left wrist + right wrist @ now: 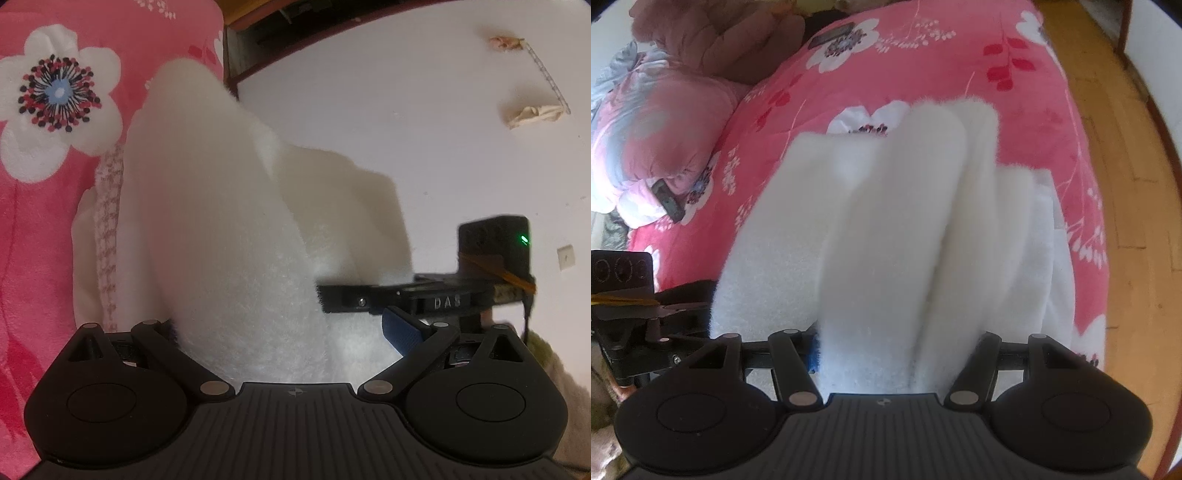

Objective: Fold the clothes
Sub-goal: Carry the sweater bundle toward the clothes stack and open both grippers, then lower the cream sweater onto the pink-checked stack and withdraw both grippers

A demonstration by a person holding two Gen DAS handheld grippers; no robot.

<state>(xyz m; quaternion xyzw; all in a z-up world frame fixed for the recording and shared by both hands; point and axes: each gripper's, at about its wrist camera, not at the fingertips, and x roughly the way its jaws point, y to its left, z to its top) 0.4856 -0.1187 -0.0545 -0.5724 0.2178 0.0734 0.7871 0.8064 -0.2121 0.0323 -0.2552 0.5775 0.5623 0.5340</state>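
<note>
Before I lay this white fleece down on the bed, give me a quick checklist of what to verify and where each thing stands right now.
1. Right gripper on the white fleece garment: ok, thick bunched folds fill its jaws.
2. Left gripper on the garment: cannot tell; the fleece sits between its fingers, but pad contact is hidden.
3. Folds even: not ok, several uneven layers fan out.
4. Landing spot on the pink floral blanket: ok, bare beyond the garment.
5. Dark phone-like object clear of the drop: ok, off to the left side.
6. Grippers apart: ok, no contact visible.
</note>
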